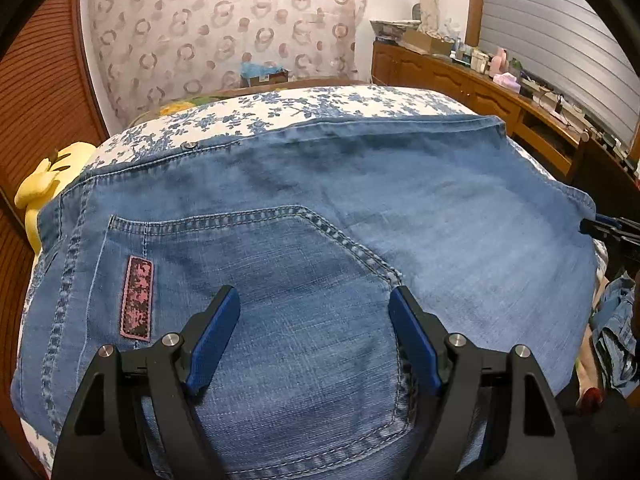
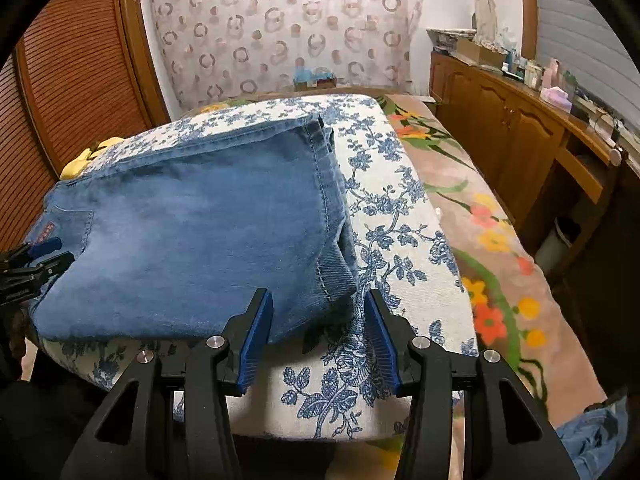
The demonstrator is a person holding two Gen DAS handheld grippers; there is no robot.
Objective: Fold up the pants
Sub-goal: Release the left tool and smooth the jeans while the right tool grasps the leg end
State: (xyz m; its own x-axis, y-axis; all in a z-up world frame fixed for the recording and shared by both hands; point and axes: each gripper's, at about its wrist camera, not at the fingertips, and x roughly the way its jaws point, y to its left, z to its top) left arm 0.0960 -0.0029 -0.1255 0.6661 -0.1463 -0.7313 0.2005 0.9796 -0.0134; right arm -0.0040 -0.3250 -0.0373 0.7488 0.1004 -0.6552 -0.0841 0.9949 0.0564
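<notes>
Blue denim pants (image 1: 360, 208) lie folded flat on a white cushion with blue flowers (image 2: 400, 216). In the left wrist view the back pocket with a pink label (image 1: 137, 298) faces up. My left gripper (image 1: 314, 300) is open just above the pocket, holding nothing. In the right wrist view the pants (image 2: 192, 240) lie left of centre with the hem ends at the right. My right gripper (image 2: 318, 300) is open, its jaws on either side of the near hem corner, not closed on it. The left gripper (image 2: 48, 254) shows at the left edge there.
A yellow plush toy (image 1: 40, 188) lies at the cushion's far left. A flowered bedspread (image 2: 492, 240) lies to the right. A wooden cabinet (image 2: 512, 140) with bottles and boxes stands along the right wall. More denim (image 2: 596, 436) lies low right. A wooden shutter (image 2: 72, 80) stands left.
</notes>
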